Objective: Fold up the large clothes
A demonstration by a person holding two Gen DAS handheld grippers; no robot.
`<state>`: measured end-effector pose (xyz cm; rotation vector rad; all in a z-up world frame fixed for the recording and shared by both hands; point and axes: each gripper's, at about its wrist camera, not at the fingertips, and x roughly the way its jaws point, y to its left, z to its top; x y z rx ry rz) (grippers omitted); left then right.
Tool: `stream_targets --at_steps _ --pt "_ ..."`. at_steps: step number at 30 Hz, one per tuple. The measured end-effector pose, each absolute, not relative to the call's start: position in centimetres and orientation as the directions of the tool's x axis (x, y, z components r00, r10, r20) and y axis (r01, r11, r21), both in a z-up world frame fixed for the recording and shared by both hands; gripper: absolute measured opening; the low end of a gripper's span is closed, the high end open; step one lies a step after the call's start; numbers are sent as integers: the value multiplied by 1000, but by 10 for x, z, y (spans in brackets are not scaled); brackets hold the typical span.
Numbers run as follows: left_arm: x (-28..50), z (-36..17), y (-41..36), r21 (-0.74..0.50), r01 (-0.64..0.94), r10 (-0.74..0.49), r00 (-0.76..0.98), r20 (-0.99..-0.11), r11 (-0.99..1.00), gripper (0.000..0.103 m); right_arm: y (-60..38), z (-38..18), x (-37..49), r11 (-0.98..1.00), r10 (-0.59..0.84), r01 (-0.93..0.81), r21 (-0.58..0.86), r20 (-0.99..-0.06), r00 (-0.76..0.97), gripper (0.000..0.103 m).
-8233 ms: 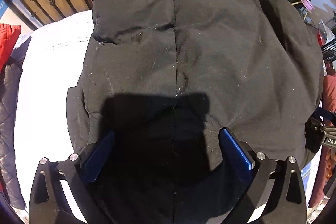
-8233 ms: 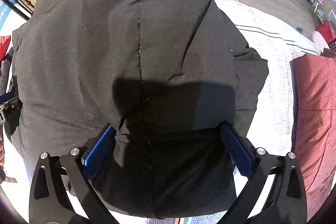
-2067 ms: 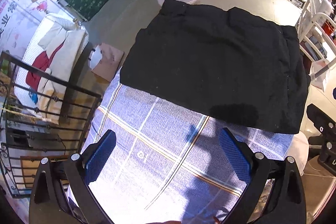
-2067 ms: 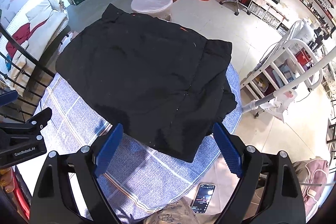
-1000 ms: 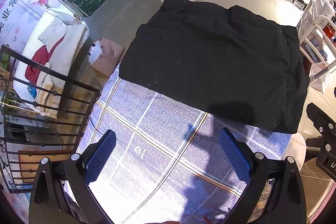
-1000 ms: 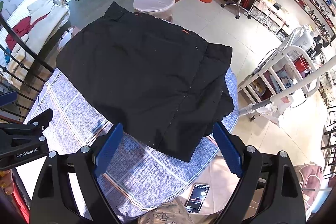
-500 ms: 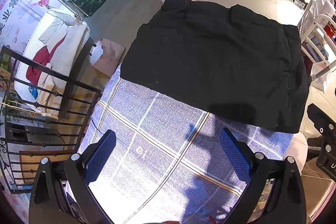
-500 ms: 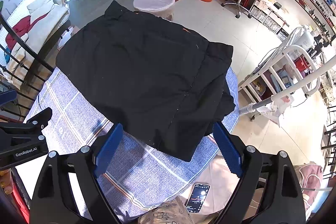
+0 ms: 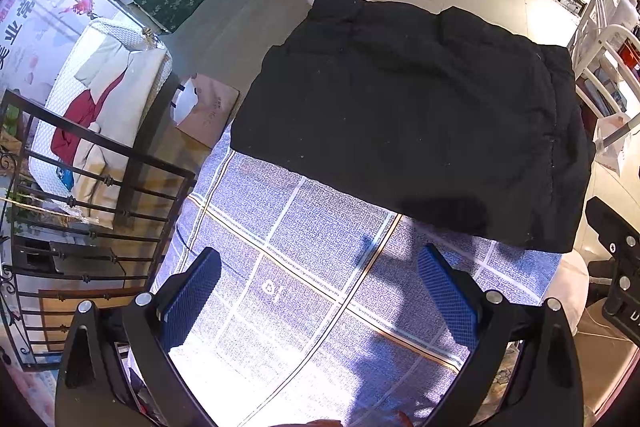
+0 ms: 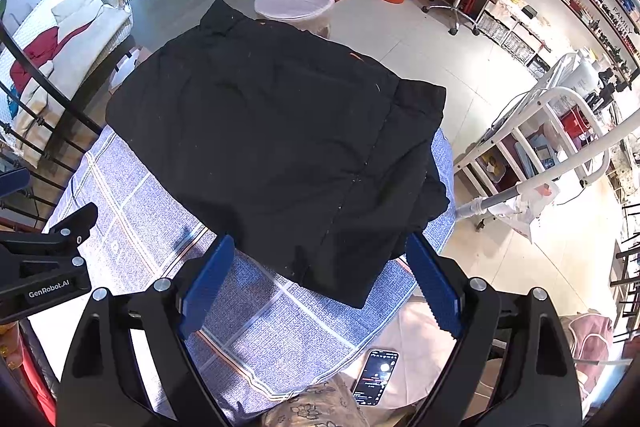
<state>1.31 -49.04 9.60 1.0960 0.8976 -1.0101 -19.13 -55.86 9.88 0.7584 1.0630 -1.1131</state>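
Note:
A black padded garment (image 9: pixel 412 115) lies folded into a thick rectangle on the far half of a table with a blue checked cloth (image 9: pixel 304 275). It also shows in the right wrist view (image 10: pixel 276 147), one corner hanging past the table's right edge. My left gripper (image 9: pixel 320 275) is open and empty, held high above the bare cloth on the near side of the garment. My right gripper (image 10: pixel 320 263) is open and empty, held high over the garment's near edge. The left gripper's body (image 10: pixel 44 267) shows at the left in the right wrist view.
A black iron railing (image 9: pixel 96 187) runs along the left of the table. A round stool (image 10: pixel 294 3) stands beyond the garment. A white metal rack (image 10: pixel 532 139) stands to the right. A phone (image 10: pixel 376 377) lies near the table's front edge.
Since 8 seconds ago both grippers have lifted off the garment and pulled back high above the table. In the last second both views hardly change.

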Motion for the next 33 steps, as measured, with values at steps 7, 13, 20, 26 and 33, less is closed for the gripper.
stream_targets --at_steps 7,13,20,26,33 --pt "14 96 -491 272 952 -193 296 -936 141 97 -558 98 -191 297 -328 955 -25 -941 77 87" --pt "14 96 -491 273 952 -193 297 -935 141 97 -559 98 -191 296 -328 955 -26 -942 76 87" --pt "18 96 -490 259 955 -189 283 -940 143 97 -560 96 -192 298 -325 954 -29 -943 73 87" --pt "21 94 -489 249 958 -189 274 -943 145 97 -560 96 -191 298 -325 954 -29 -943 72 87" --pt "19 95 -487 237 961 -208 263 -942 142 97 -560 96 -192 299 -324 954 -32 -943 70 87"
